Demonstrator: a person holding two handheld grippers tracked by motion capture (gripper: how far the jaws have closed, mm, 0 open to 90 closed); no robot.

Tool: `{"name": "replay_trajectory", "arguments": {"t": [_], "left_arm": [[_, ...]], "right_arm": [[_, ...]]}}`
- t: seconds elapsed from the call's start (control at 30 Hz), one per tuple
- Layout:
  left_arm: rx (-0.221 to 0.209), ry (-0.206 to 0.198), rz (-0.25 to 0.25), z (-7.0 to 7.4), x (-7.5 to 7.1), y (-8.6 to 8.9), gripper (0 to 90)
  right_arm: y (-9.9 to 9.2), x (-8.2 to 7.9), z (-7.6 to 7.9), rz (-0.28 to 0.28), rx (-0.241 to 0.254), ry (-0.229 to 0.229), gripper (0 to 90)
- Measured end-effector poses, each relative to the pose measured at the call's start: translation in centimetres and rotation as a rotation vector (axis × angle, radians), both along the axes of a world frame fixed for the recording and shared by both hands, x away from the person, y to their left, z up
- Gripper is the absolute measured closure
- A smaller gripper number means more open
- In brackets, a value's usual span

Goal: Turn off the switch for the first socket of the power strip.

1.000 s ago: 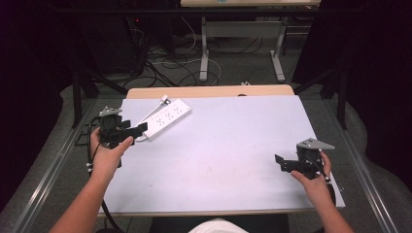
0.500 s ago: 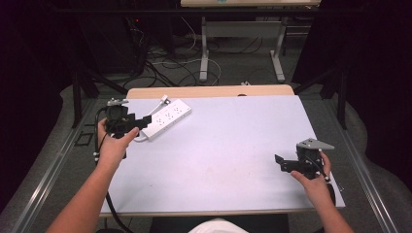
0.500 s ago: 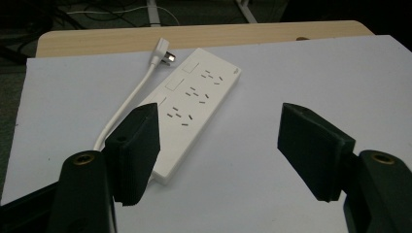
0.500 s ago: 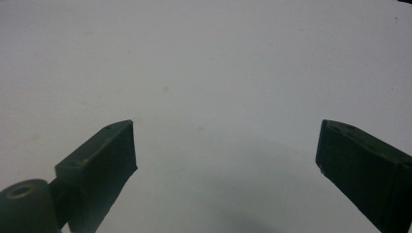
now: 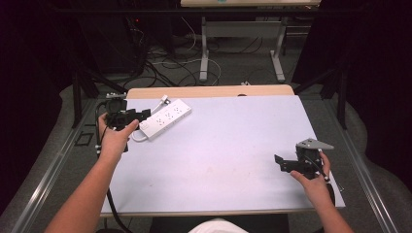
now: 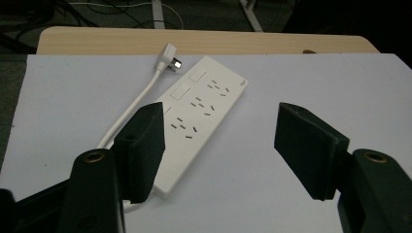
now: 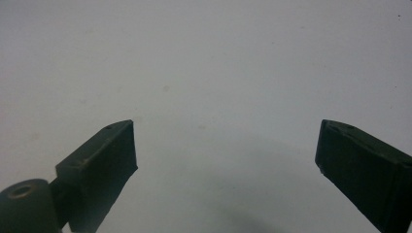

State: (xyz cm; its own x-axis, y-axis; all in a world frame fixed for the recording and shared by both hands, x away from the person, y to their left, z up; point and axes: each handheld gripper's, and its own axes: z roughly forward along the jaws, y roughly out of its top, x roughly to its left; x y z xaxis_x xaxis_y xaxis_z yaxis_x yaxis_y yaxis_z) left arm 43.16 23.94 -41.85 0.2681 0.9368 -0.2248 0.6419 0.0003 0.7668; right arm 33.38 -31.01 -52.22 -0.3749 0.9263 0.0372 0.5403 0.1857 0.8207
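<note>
Near the table's right front corner, the right black two-jaw gripper (image 5: pixel 281 162) is hovering, jaws spread wide and empty. Farther off, the left black gripper (image 5: pixel 144 115) is closing, gaping still, beside the white plastic power strip (image 5: pixel 166 118) lying near the pale grey table (image 5: pixel 228 145)'s far left corner.

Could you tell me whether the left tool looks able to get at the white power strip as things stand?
Probably yes. The left tool sits just short of the power strip, its jaws apart, having just been closing a little, with nothing between them. Bare table surrounds the strip; only its cord lies alongside.
</note>
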Motion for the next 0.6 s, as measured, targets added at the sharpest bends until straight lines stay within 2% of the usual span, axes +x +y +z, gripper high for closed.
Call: {"name": "replay_trajectory", "arguments": {"t": [0.07, 0.23, 0.27, 0.3, 0.6], "left_arm": [[-0.011, 0.000, 0.012, -0.1, 0.3, -0.1, 36.6], [0.000, 0.010, 0.022, -0.5, 1.2, -0.1, 38.5], [0.006, 0.026, 0.012, -0.5, 1.3, -0.1, 39.7], [0.004, 0.019, 0.018, -0.7, 1.5, -0.1, 40.4], [0.016, 0.040, 0.047, -1.6, 3.0, -0.7, 44.0]], "right_arm": [[0.0, 0.0, 0.0, 0.004, -0.003, -0.001, 7.1], [0.0, 0.1, -0.1, 0.002, -0.003, -0.002, 7.1], [0.0, 0.1, -0.1, 0.002, -0.004, -0.002, 7.1], [0.0, 0.1, -0.1, 0.002, -0.003, -0.001, 7.1], [0.0, 0.1, -0.2, 0.003, 0.004, 0.004, 7.1]]}}
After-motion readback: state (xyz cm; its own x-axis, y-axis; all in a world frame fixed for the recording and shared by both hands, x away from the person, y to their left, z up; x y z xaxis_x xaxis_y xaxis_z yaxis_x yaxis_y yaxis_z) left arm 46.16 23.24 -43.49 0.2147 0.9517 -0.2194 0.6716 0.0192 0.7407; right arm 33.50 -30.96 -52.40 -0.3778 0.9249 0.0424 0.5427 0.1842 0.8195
